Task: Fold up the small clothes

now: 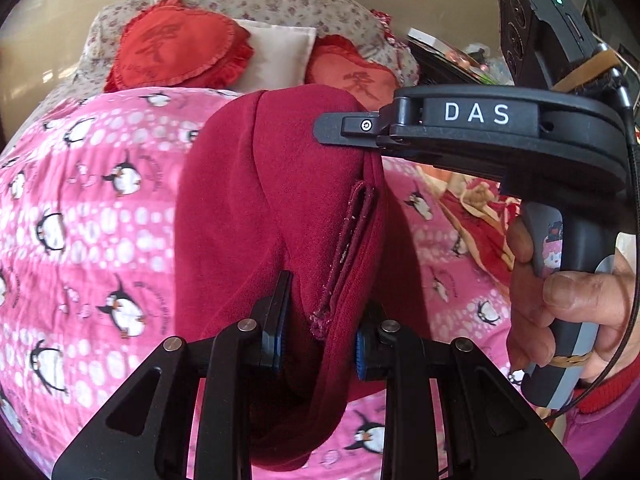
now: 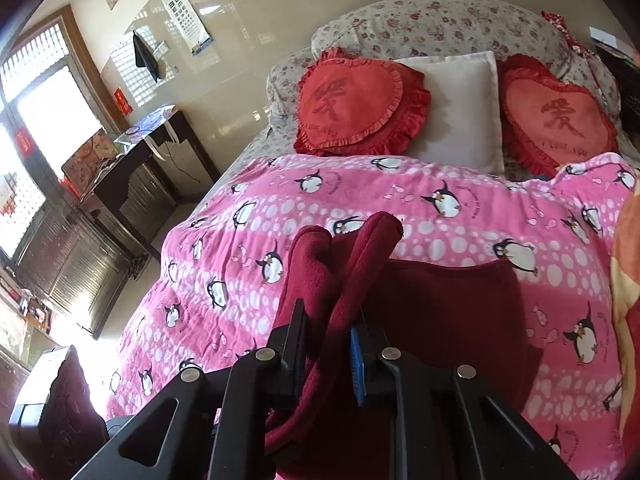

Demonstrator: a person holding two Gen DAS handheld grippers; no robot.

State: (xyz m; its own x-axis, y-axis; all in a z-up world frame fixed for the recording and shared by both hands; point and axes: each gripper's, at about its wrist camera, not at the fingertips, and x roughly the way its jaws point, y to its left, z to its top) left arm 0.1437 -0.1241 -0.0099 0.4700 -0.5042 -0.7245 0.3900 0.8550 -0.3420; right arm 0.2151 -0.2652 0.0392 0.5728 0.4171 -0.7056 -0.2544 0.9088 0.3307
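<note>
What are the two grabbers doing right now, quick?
Left hand-held gripper: closed on the dark red garment.
Right hand-held gripper: closed on the same dark red garment.

Quantity: one dark red garment (image 2: 448, 304), two red heart cushions (image 2: 360, 104) (image 2: 556, 116), one white pillow (image 2: 464, 112), one penguin-print blanket (image 2: 440, 208), two claws (image 1: 320, 336) (image 2: 328, 344).

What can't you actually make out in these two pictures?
- What kind of garment the dark red cloth is: bunched and held up in both views.
- Its lower end: cut off by the frame's bottom edge in both views.
- Writing on the wall chart: too small, right wrist view.
</note>
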